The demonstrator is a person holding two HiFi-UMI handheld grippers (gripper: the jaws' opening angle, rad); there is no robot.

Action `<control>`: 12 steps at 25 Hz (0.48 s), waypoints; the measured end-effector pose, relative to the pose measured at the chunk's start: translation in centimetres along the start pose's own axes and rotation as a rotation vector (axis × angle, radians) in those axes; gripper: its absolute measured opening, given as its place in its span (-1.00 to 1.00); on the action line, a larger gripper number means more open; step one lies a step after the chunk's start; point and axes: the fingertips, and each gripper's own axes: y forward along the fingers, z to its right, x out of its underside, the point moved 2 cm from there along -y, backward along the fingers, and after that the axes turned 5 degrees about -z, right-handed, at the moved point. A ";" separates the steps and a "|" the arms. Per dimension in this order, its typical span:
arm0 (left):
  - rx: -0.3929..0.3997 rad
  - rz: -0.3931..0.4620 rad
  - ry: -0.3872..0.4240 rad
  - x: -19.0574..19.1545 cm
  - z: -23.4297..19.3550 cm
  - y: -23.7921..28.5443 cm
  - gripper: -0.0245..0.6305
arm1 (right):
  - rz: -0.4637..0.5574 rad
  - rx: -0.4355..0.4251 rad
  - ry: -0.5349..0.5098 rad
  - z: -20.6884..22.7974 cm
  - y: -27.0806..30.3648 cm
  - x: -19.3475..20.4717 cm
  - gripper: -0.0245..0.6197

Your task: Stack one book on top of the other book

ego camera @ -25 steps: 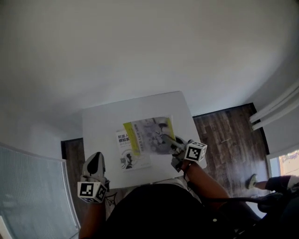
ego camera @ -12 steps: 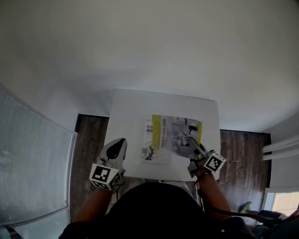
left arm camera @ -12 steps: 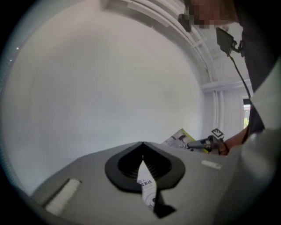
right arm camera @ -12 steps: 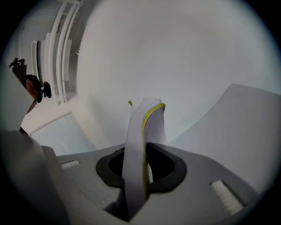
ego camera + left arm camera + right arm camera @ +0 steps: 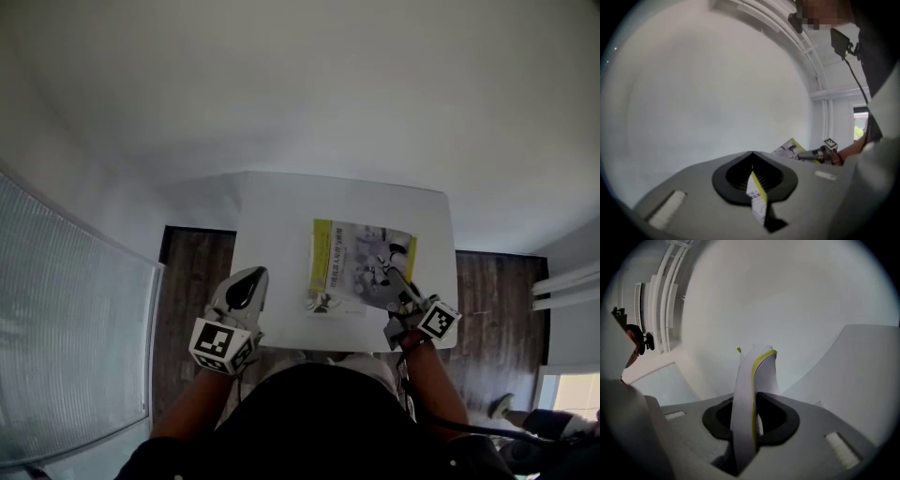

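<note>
Here the upper book (image 5: 364,264), grey-covered with a yellow band along its left side, lies on the lower book (image 5: 323,303), of which only a white strip shows at the near left. Both sit toward the right of the white surface (image 5: 277,220), close to its near edge. The right gripper (image 5: 387,273) reaches in from the near right, and its jaws are pressed together on the upper book. In the right gripper view the cover rises in a curve out of the pinch, so that part seems lifted rather than flat. The left gripper (image 5: 249,279) hovers over the near left corner of the surface, apart from both books. Its jaws are closed to a thin seam, where a narrow white-and-yellow sliver shows that I cannot identify. The stacking looks almost finished: the step in hand is setting the upper book down squarely. Next, I judge, the right jaws need to part and draw back toward the near right without dragging the cover askew.
</note>
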 end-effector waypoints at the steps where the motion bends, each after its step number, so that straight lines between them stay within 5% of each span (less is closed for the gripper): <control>1: 0.009 0.007 0.001 0.5 0.1 0.3 -0.91 | 0.006 0.002 -0.001 0.4 -0.1 0.3 -0.66; 12: 0.012 0.033 -0.024 1.4 1.6 1.1 -0.91 | -0.007 -0.052 0.009 -0.2 -0.1 0.0 -0.66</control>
